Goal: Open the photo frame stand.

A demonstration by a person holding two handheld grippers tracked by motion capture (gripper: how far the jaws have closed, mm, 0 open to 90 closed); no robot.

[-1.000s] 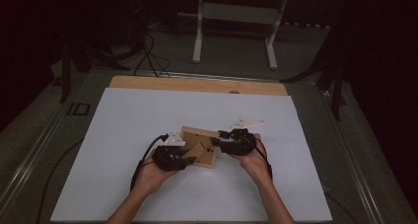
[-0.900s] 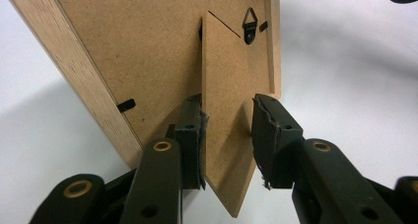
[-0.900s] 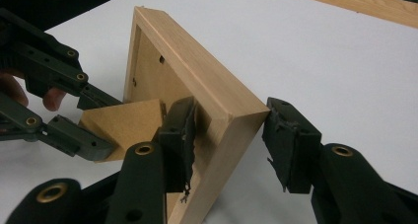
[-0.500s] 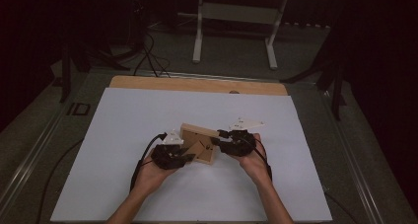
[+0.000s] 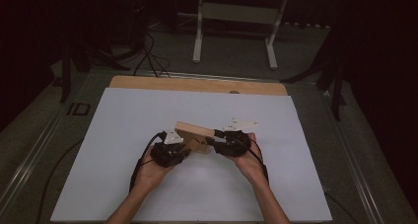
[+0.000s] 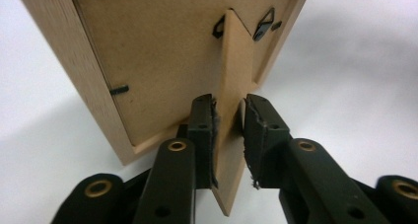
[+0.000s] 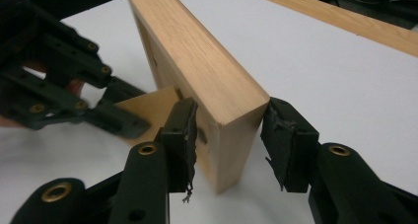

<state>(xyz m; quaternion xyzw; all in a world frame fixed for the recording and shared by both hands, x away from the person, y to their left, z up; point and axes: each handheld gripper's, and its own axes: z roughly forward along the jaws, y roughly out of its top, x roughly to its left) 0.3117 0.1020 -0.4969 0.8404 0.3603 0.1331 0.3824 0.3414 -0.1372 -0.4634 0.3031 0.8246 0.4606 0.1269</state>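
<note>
A wooden picture frame (image 5: 193,135) stands on edge near the middle of the white table top (image 5: 123,115), between the two grippers, its back turned toward the person's left hand. In the left gripper view the frame's fibreboard back panel (image 6: 162,51) faces the camera, and the easel stand (image 6: 232,100) juts out from it edge-on. Small black clips (image 6: 119,90) sit along the inner edge of the frame.

The left gripper (image 6: 228,135) has its jaws on either side of the stand. They have just been closing. The left pad lies against the stand; a narrow gap shows at the right pad, so a firm grip cannot be confirmed.

The right gripper (image 7: 227,135) straddles the near corner of the frame's thick wooden edge. One pad touches the inner side, while the other stands apart from the outer face: jaws open, not clamped.

Both hands (image 5: 249,162) rest low over the table. A bare wooden strip (image 5: 197,85) borders the far edge.
</note>
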